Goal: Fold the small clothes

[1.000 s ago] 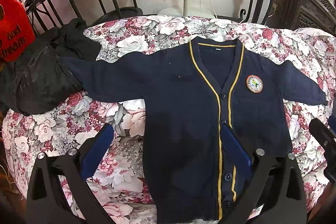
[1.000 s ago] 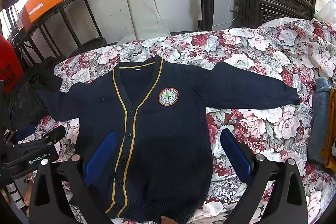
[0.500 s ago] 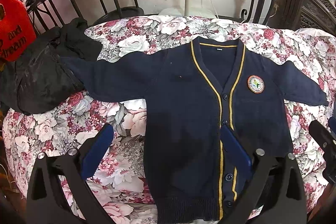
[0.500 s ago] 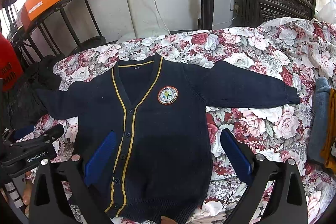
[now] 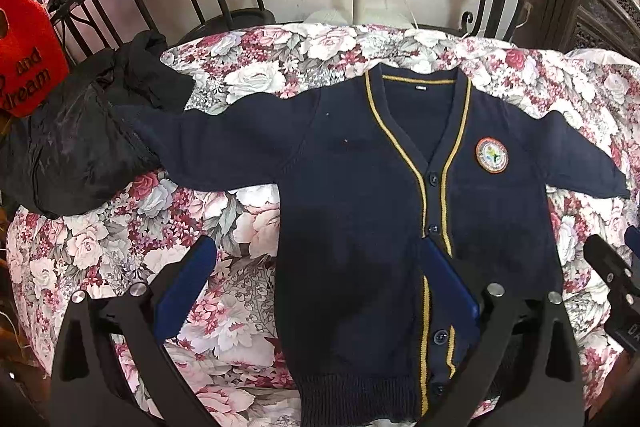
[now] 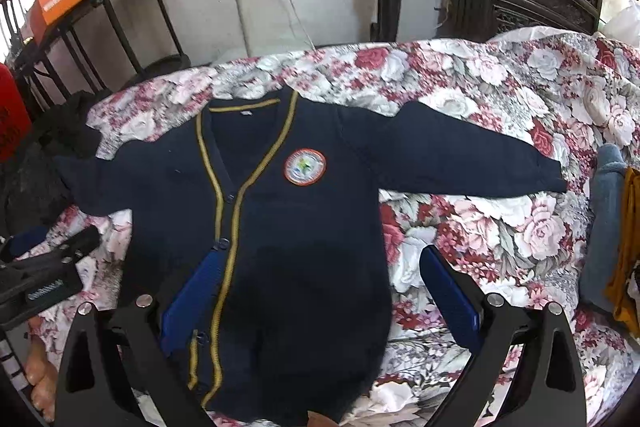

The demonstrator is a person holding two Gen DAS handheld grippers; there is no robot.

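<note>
Cardigan (image 5: 360, 227) lies flat, face up, sleeves spread on floral sheet (image 5: 100, 247). Left gripper (image 5: 316, 283) and right gripper (image 6: 316, 287) hover released above hem. Fold not yet begun; next move probably calls for pinching a sleeve inward.

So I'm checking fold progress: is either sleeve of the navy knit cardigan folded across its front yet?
No, the navy knit cardigan lies flat with both sleeves spread outward.
</note>
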